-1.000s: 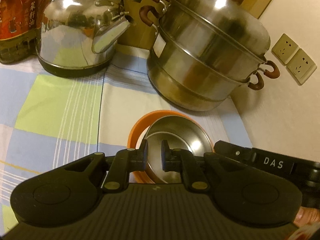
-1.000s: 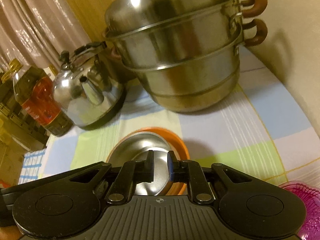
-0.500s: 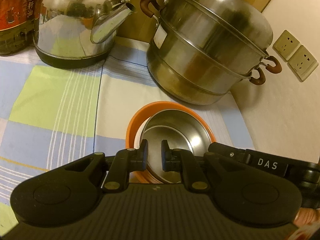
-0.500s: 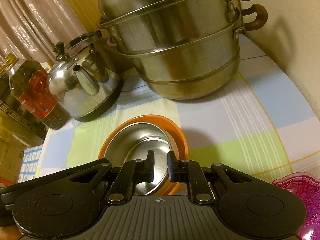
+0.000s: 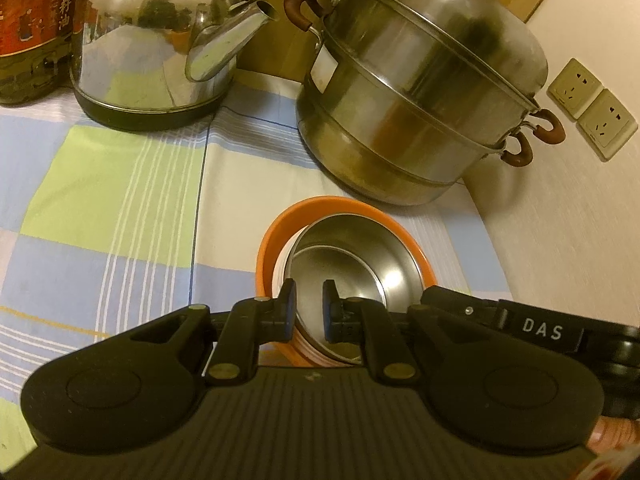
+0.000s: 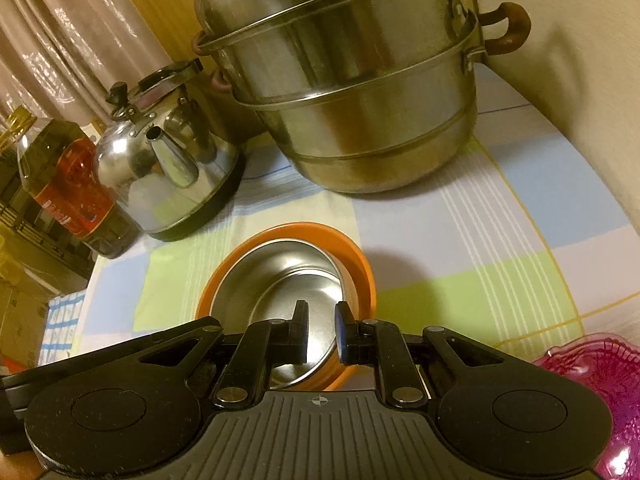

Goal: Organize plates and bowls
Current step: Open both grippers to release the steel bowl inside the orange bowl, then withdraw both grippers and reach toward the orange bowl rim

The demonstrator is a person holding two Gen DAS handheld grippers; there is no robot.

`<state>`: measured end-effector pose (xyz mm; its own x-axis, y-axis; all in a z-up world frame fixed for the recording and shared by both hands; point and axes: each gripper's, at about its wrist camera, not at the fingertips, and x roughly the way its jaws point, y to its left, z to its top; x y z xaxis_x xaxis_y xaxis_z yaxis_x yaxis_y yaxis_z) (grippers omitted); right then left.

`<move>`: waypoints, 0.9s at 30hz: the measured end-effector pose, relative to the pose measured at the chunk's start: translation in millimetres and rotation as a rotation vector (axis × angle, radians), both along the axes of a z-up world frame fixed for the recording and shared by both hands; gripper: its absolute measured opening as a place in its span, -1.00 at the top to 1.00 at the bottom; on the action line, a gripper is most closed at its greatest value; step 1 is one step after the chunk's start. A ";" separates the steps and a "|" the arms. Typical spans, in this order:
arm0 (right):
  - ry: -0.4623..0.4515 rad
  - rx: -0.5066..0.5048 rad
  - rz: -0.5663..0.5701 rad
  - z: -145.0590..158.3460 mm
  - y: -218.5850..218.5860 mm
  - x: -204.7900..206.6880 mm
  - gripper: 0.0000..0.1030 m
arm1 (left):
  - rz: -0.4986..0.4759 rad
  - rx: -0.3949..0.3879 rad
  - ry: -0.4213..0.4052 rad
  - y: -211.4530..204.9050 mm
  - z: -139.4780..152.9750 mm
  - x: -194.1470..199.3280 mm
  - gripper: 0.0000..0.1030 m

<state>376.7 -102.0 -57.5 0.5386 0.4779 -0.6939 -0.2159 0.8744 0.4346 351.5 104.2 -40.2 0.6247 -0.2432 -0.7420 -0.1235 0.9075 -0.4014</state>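
Left gripper [image 5: 308, 304] was clamped on the near rim of the steel bowl [image 5: 360, 272] — right gripper [image 6: 322, 328] pinched the same bowl's opposite rim. Bowl sat tilted inside the orange bowl [image 5: 268, 240] on the checked cloth [image 5: 120, 184], near the steamer pot [image 5: 420, 92] and kettle [image 5: 160, 40].

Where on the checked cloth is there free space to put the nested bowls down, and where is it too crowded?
Free: the cloth left of the orange bowl, in front of the kettle; also the patch between steamer pot and pink dish. Crowded: the back row, where oil bottle, kettle and steamer stand close together.
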 end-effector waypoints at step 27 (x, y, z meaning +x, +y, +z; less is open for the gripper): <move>-0.045 0.016 -0.122 -5.3 -37.2 -93.0 -0.04 | 0.096 0.111 -0.046 -4.2 22.3 -78.2 -0.38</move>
